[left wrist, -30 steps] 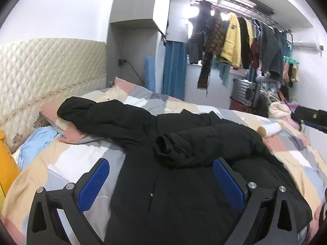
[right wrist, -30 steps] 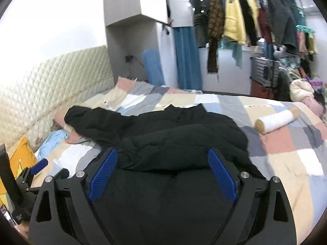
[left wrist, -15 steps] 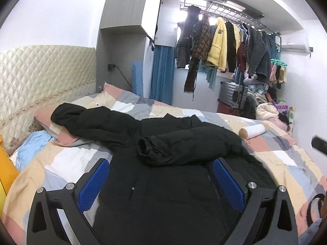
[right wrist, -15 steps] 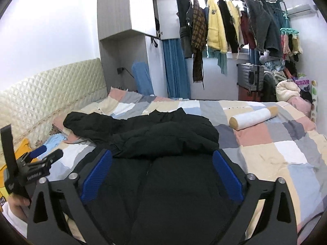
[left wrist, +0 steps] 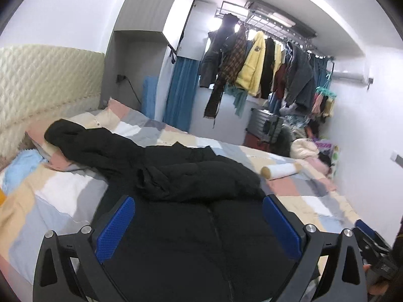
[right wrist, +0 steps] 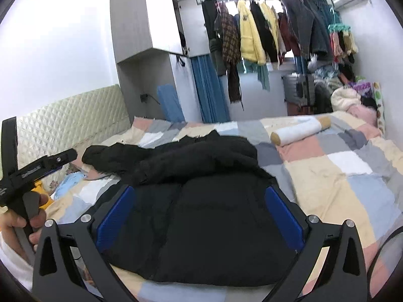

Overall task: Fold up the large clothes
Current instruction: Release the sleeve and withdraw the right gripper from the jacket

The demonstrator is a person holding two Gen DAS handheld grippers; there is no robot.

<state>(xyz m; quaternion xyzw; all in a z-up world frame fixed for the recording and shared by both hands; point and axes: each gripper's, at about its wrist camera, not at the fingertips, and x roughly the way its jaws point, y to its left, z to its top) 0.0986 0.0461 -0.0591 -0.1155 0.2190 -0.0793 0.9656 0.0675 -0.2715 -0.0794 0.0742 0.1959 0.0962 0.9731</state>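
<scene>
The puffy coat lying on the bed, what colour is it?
Black all over; the puffy coat shows best in the right wrist view.

the right gripper [right wrist: 199,216] hangs over a black jacket [right wrist: 201,201] spread on the patchwork quilt [right wrist: 352,176], its blue pads wide apart and gripping nothing. one sleeve lies folded across the chest, the other stretches far left. at the left edge, a hand holds the left gripper [right wrist: 37,166]. a white roll [right wrist: 299,130] lies far right

Black padded coat [left wrist: 191,216] flat on bed, one sleeve across chest
</scene>
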